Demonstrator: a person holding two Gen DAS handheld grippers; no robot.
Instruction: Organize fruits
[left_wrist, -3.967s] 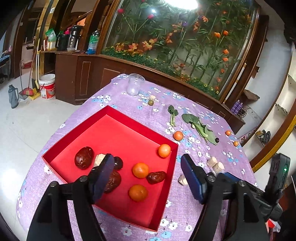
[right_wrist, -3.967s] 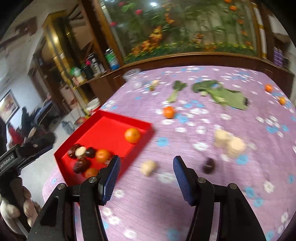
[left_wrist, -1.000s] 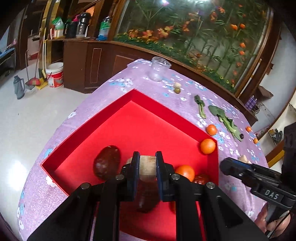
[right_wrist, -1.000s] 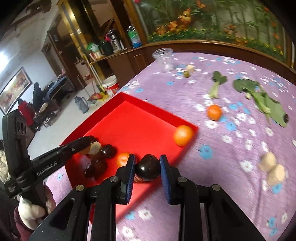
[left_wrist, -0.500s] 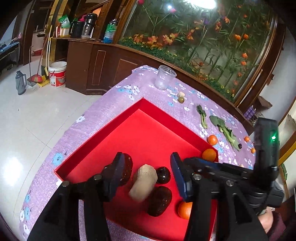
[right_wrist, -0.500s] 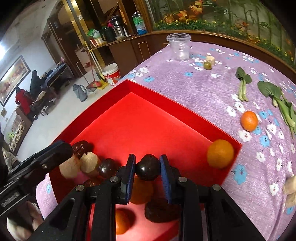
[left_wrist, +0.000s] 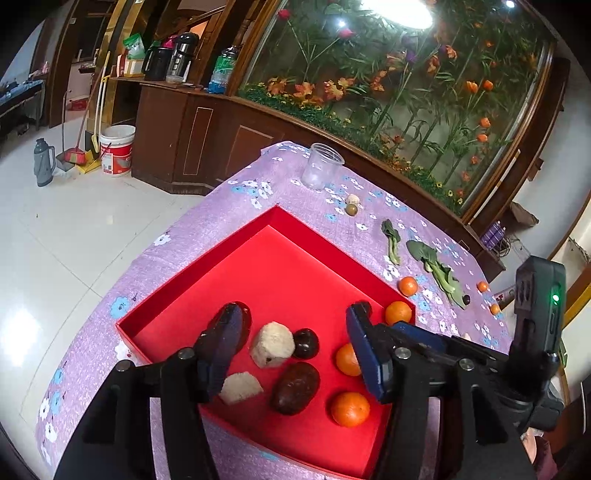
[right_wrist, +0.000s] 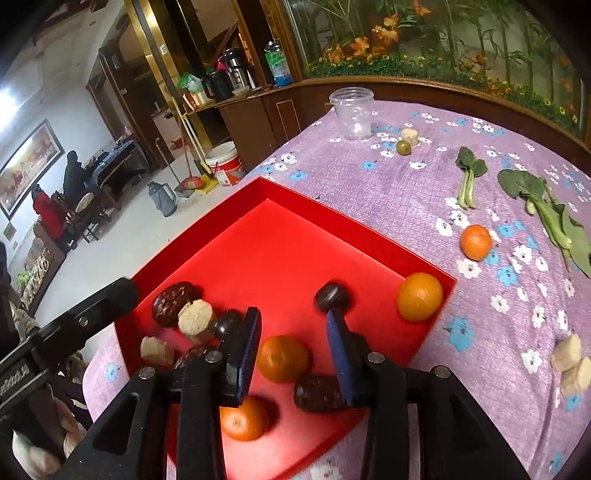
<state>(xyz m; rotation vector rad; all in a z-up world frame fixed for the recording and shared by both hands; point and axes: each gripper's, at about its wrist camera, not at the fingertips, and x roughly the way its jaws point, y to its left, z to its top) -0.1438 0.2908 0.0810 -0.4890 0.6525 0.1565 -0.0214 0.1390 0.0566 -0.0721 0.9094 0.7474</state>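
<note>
Both my tongs were opening over the red tray: left tongs empty above a pale chunk, right tongs empty. A dark round fruit sat loose at twelve o'clock from the right tongs.

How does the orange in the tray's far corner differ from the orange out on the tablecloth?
The corner orange lies inside the red tray, against its wall; the tablecloth orange lies outside on the floral cloth, near the greens. The corner one looks larger and yellower. Both are round, whole and ungripped.
</note>
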